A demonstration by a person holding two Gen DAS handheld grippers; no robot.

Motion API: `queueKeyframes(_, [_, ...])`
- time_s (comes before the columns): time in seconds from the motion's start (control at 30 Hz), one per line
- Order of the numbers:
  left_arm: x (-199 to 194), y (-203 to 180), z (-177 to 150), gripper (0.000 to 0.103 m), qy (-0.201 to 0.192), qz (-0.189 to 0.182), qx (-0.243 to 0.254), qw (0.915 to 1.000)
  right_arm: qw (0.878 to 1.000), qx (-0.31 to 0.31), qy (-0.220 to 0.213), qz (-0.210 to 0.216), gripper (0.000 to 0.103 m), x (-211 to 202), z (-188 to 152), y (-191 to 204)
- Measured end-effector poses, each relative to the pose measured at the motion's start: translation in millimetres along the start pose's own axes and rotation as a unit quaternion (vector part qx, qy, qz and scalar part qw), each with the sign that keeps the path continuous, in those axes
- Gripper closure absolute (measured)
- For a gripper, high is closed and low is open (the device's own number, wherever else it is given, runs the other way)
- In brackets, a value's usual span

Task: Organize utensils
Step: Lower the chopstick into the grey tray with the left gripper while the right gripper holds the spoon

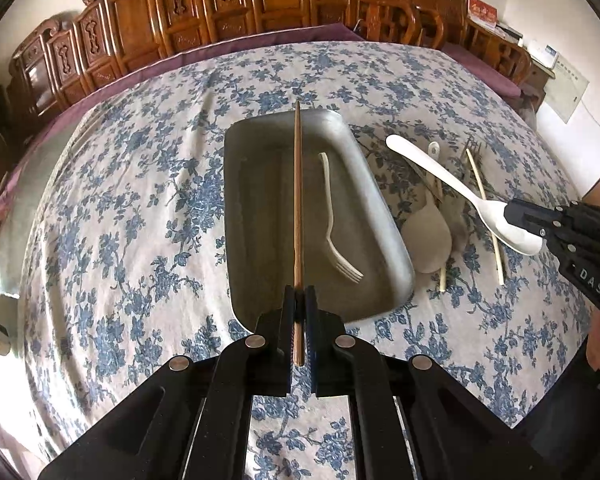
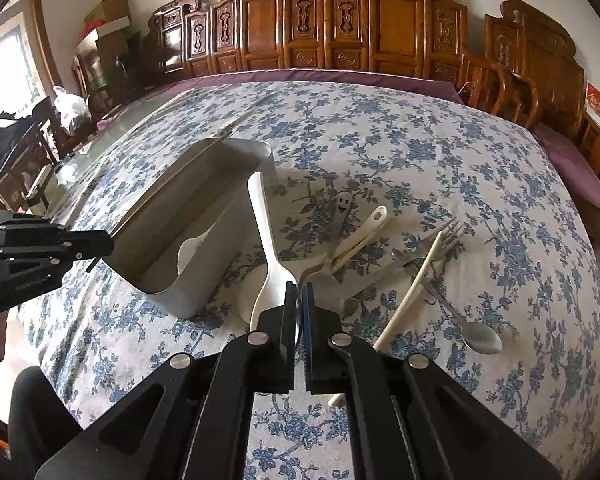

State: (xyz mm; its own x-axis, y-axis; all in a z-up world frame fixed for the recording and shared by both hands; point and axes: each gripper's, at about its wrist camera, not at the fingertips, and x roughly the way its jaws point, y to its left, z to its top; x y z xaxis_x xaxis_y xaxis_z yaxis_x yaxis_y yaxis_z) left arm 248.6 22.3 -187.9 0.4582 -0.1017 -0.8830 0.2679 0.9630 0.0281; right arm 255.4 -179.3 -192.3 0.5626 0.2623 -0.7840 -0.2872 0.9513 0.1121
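My left gripper (image 1: 299, 292) is shut on a brown wooden chopstick (image 1: 298, 200) that points away over a grey metal tray (image 1: 260, 200). A cream fork (image 1: 331, 216) lies inside the tray. To the right of the tray my right gripper (image 1: 512, 216) is shut on the bowl of a long white spoon (image 1: 452, 184), held above the table. In the right wrist view the right gripper (image 2: 299, 290) pinches that white spoon (image 2: 264, 232), whose handle points toward the tray (image 2: 220, 248). The left gripper (image 2: 108, 246) shows at the left edge there.
Loose utensils lie on the blue-flowered cloth right of the tray: a rice paddle (image 1: 428, 236), a small white spoon (image 2: 368, 228), a grey smiley-face handle (image 2: 343, 202), a cream chopstick (image 2: 412, 284), a metal fork (image 2: 448, 232) and a metal spoon (image 2: 480, 338). Carved wooden panels (image 2: 340, 20) stand behind the table.
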Motion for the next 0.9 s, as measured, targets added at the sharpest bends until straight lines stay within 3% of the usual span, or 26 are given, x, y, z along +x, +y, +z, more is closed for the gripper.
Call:
queueKeyframes(0.47, [-7, 8, 8, 0.098, -0.026, -0.001, -0.014, 0.9996, 1.000, -0.015, -0.001, 0.005, 0.099, -2, 7, 19])
queueKeyframes(0.63, [-22, 19, 3, 0.082, -0.049, 0.001, -0.024, 0.9985, 1.000, -0.022, -0.001, 0.010, 0.099, 2, 15, 38])
queueKeyframes(0.9, [-30, 28, -5, 0.081, -0.047, -0.023, -0.025, 0.9983, 0.999, -0.035, -0.003, 0.012, 0.099, 5, 25, 59])
